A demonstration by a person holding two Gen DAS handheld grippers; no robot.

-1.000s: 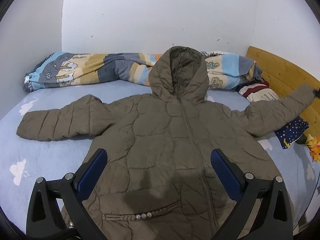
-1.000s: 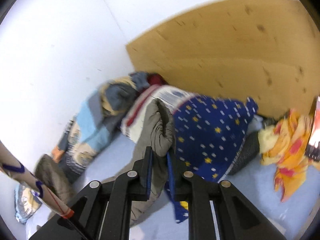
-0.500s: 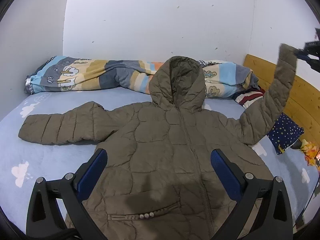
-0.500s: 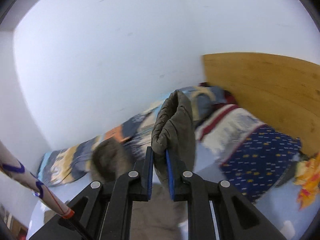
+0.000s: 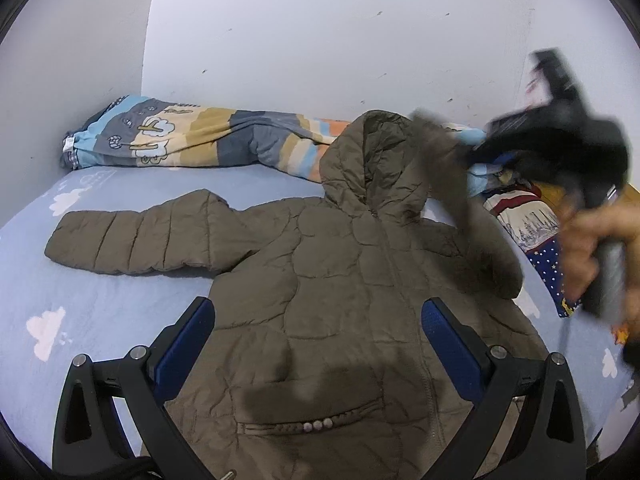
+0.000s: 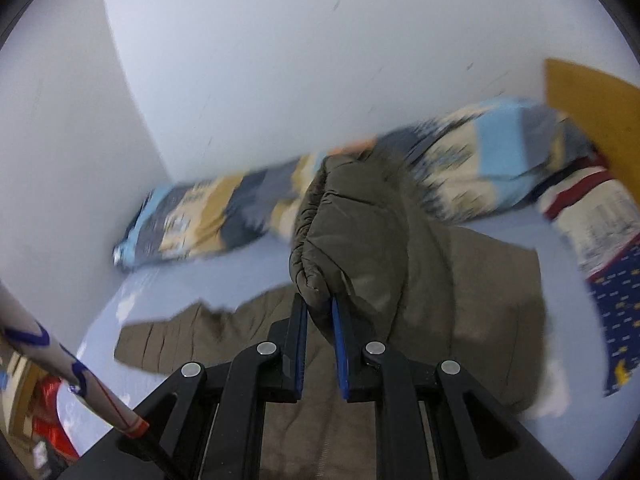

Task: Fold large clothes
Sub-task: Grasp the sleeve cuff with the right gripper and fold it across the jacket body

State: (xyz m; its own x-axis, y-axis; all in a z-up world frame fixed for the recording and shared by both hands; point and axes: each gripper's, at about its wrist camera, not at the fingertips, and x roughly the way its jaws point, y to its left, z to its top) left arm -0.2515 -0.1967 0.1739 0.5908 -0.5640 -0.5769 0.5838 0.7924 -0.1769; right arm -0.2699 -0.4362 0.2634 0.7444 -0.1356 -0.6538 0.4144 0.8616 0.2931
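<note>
The fingers of the right gripper (image 6: 320, 308) are pinched on the cuff of one sleeve (image 6: 360, 240) of an olive-brown quilted jacket (image 5: 340, 280). The cuff is bunched between the blue pads, and the sleeve is held up off the bed, arching back down to the jacket's shoulder. In the left wrist view this gripper is seen as a dark blur at the upper right, gripped by a person's hand (image 5: 592, 248), with the raised sleeve drawn over towards the hood (image 5: 372, 160).

The fingers of the left gripper (image 5: 320, 344) are spread wide apart, with nothing between the blue pads; they are held above the lower front of the jacket, one finger on each side of the zip.

The jacket is laid front-up on a bed covered by a pale blue sheet (image 5: 100, 300) printed with white clouds. Its other sleeve (image 5: 140, 240) is stretched flat across the sheet, away from the body. A row of small studs is seen along a pocket near the hem.

Behind the hood, a rolled striped quilt (image 5: 192, 140) is laid along a white wall (image 5: 320, 40). A dark blue cloth with stars (image 6: 616, 300) and a wooden headboard (image 6: 592, 112) are seen at one end of the bed.
</note>
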